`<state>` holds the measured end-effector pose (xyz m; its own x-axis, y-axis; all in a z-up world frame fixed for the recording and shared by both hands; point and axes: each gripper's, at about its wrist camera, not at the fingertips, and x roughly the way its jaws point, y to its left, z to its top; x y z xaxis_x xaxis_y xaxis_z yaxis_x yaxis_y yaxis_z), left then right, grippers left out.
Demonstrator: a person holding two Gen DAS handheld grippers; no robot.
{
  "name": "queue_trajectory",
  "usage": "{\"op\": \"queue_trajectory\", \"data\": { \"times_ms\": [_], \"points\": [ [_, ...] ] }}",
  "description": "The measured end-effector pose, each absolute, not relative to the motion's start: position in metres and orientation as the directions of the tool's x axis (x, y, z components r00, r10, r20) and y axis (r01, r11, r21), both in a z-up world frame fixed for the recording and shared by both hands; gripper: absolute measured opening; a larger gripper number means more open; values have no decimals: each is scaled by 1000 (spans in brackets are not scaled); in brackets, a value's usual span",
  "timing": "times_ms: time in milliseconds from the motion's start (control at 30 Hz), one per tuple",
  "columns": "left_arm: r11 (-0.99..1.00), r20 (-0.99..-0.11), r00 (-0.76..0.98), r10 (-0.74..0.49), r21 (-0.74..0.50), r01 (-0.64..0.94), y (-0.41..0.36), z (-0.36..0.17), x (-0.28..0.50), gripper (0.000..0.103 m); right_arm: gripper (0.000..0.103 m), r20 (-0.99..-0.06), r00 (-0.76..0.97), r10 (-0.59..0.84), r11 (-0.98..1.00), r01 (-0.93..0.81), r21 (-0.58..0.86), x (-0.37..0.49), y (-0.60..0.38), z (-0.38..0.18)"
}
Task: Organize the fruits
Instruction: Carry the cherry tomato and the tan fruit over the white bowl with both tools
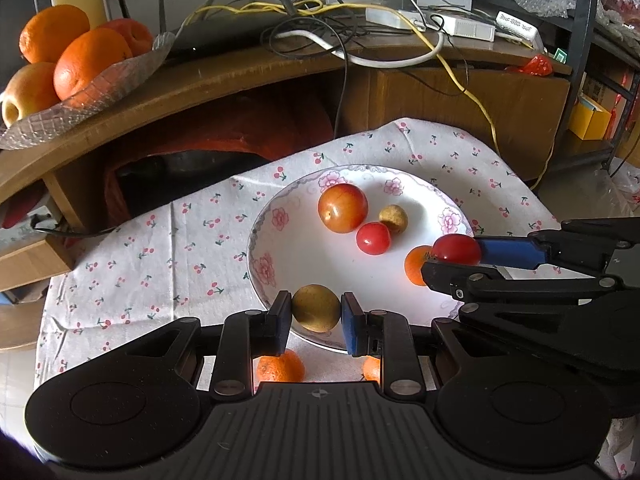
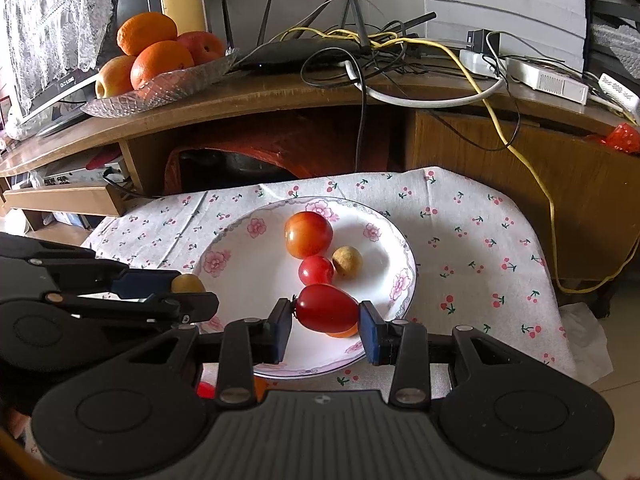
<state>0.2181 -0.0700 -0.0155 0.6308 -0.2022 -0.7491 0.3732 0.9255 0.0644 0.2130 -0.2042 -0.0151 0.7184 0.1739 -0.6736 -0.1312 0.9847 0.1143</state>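
A white floral plate (image 1: 280,236) (image 2: 240,248) lies on a cherry-print cloth. It holds a large red-orange fruit (image 1: 342,208) (image 2: 308,234), a small red tomato (image 1: 373,238) (image 2: 316,270), a small tan fruit (image 1: 393,218) (image 2: 347,261) and a small orange (image 1: 415,265), mostly hidden in the right wrist view. My left gripper (image 1: 316,309) (image 2: 188,286) is shut on a tan round fruit (image 1: 316,308) (image 2: 187,282) over the plate's near rim. My right gripper (image 2: 326,308) (image 1: 456,254) is shut on an oval red tomato (image 2: 326,307) (image 1: 457,249) above the plate.
Two small oranges (image 1: 280,368) (image 1: 372,369) lie on the cloth (image 1: 160,248) under my left gripper. Behind stands a wooden desk (image 1: 240,76) with a glass dish of oranges and apples (image 1: 72,60) (image 2: 156,56), a router, cables and power strips (image 1: 440,24).
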Motion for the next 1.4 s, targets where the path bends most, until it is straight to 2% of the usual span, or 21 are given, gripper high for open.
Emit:
{"op": "queue_trajectory", "data": {
  "times_ms": [1400],
  "points": [
    [927, -771, 607, -191, 63, 371, -70, -29, 228, 32, 39, -696, 704, 141, 990, -117, 83, 224, -201, -30]
  ]
}}
